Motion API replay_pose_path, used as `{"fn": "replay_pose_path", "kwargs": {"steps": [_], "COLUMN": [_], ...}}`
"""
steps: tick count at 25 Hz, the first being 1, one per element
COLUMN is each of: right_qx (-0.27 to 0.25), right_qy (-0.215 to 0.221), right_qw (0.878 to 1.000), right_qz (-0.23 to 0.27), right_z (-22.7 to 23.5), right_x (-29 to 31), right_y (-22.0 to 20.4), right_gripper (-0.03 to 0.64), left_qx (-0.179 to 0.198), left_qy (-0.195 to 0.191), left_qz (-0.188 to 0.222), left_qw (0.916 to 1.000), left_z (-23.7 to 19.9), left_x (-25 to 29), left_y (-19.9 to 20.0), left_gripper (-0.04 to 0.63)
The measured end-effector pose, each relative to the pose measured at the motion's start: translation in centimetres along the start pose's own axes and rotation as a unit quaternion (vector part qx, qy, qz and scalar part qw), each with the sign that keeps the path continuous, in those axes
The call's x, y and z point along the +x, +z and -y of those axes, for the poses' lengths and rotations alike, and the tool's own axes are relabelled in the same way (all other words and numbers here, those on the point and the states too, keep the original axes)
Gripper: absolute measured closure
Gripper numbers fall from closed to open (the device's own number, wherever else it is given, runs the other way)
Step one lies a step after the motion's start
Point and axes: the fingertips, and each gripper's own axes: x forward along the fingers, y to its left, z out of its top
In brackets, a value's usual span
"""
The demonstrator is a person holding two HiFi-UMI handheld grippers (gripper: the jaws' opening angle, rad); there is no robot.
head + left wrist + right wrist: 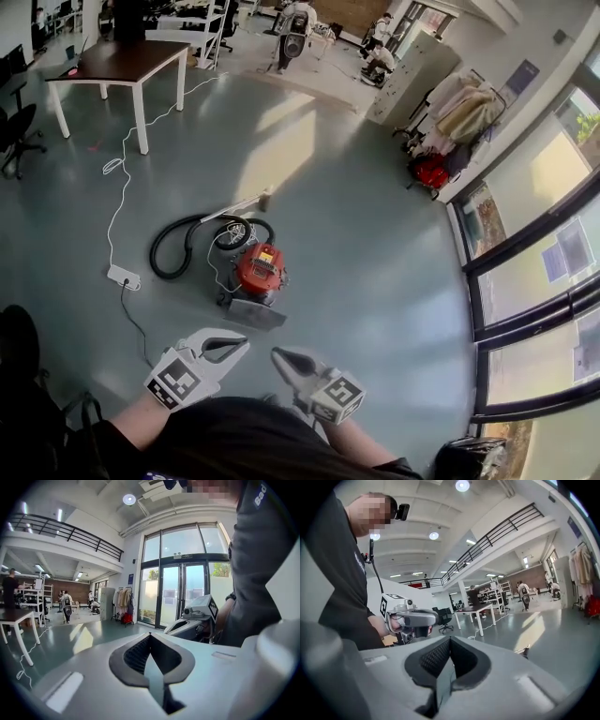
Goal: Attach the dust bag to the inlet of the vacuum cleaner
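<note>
I'm looking down on a wide grey floor (375, 244) in an open hall, with a brown-topped table (122, 58) far off at the upper left. The vacuum cleaner (260, 270) sits on that floor near the middle. It has a red body, and its black hose (169, 258) lies looped just beside it. A flat grey panel (255, 316) lies against its near side, and from up here I cannot tell whether that is the opened cover or the dust bag itself. I can't make out the inlet at all. A white cable (120, 187) trails from the table down to a power strip (124, 277) near the hose. Both tools hang close to my body, well apart from the machine. The left gripper (241, 345) has its jaws pressed together on nothing, and the right gripper (278, 356) is likewise closed and empty. My worry is reaching in before I've found the bag, because jaws that are closed would only shove the panel or the machine. I could also snag the hose loop or the cable, which would drag the vacuum off line.
</note>
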Motion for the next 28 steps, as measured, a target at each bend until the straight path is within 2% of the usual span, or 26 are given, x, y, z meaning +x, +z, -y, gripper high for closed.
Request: {"fn": "replay_pose_path", "kwargs": {"steps": [5, 8, 14, 19, 28], "right_qx": [-0.009, -0.038, -0.042, -0.031, -0.041], "right_qy": [0.022, 0.018, 0.037, 0.016, 0.017], "right_qw": [0.998, 0.998, 0.996, 0.997, 0.996], "right_qz": [0.059, 0.056, 0.072, 0.071, 0.078], "right_z": [-0.4, -0.2, -0.5, 0.8, -0.2], "right_x": [-2.6, -4.5, -6.1, -7.7, -8.2], "right_y": [2.8, 2.9, 3.9, 2.7, 3.2], "right_gripper": [0.624, 0.624, 0.624, 0.624, 0.624], "left_qx": [-0.005, 0.003, -0.001, 0.005, 0.013], "left_qy": [0.016, 0.013, 0.024, 0.019, 0.005], "left_qz": [0.008, 0.004, -0.003, -0.008, -0.016], "left_qw": [0.9998, 0.9999, 0.9997, 0.9998, 0.9998], "left_z": [2.4, 4.1, 6.5, 7.5, 9.0], "left_x": [2.0, 3.4, 4.6, 5.4, 5.7], "left_y": [1.5, 1.8, 1.9, 1.9, 1.8], "left_gripper": [0.578, 0.578, 0.578, 0.578, 0.578]}}
